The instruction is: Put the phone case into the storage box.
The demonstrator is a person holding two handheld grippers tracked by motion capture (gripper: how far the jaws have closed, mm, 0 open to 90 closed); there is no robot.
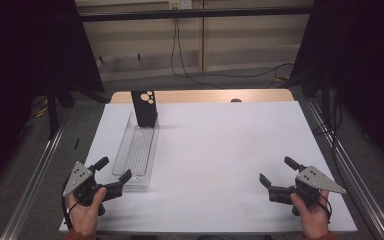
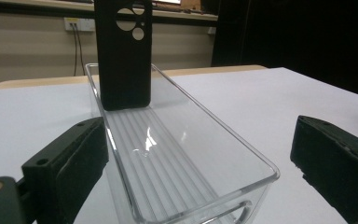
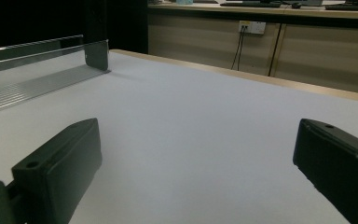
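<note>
Left hand-held gripper (image 1: 113, 169), jaws wide and empty, faces the tray's (image 1: 136, 150) near end; a phone case (image 1: 144, 108) stands at its far end. Right hand-held gripper (image 1: 276, 172) gapes empty, well apart from the tray.

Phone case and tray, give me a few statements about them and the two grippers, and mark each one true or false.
1. The black phone case stands upright at the far end of the clear tray. True.
2. The left gripper is clamped on the tray's rim. False: its jaws are open, either side of the tray's near end, holding nothing.
3. The right gripper is open over bare white table. True.
4. The phone case lies flat on the table beside the tray. False: it stands inside the tray.
</note>
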